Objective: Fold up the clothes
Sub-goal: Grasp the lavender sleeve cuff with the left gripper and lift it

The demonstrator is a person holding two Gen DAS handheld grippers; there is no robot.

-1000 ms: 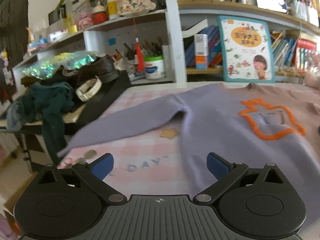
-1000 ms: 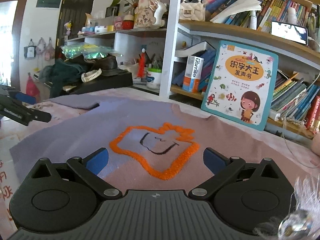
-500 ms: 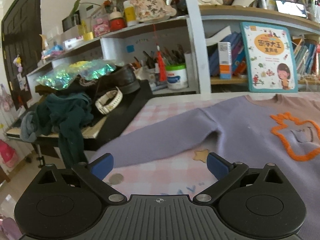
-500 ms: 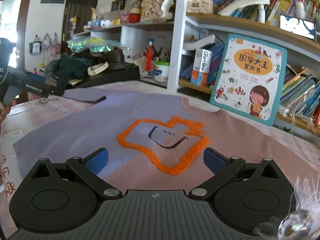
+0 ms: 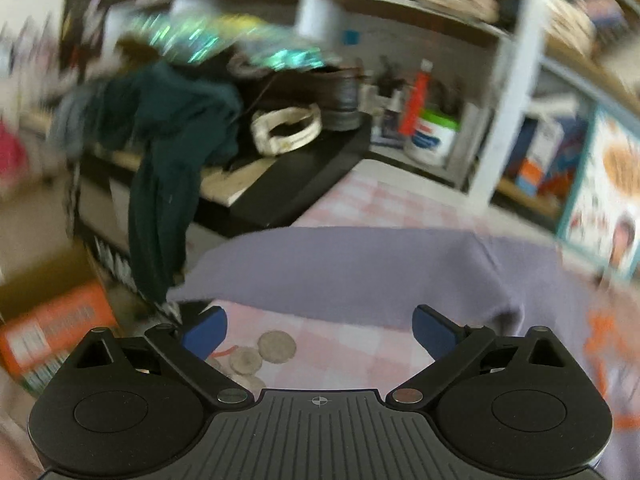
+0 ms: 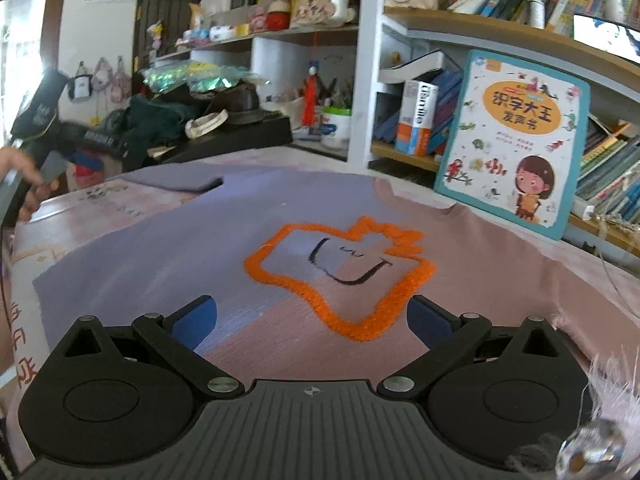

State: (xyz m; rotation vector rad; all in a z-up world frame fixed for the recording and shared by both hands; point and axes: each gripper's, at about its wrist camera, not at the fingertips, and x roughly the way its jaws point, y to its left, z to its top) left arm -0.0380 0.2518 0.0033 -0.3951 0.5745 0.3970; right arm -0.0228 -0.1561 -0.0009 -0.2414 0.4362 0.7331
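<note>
From the right wrist view I see the whole front of the sweater lying flat on the tablecloth, its orange outline patch at frame centre just ahead of my right gripper, whose jaws stand wide with nothing between them. This view also shows my left gripper at far left, held in a hand beyond the sleeve end.

The left wrist view is blurred, yet it gives what the other lacks: the sleeve stretched across mid-frame, its cuff end reaching the table's left edge, and a few coins on the pink checked cloth just in front of the spread, empty left jaws. Only a sliver of the orange patch shows at its right edge.

Left of the sleeve end the table drops away to the floor. A dark green garment hangs from a black stand at upper left. At the back, a picture book leans on the crowded shelves, close to the sweater's collar. Bare cloth lies at lower left.
</note>
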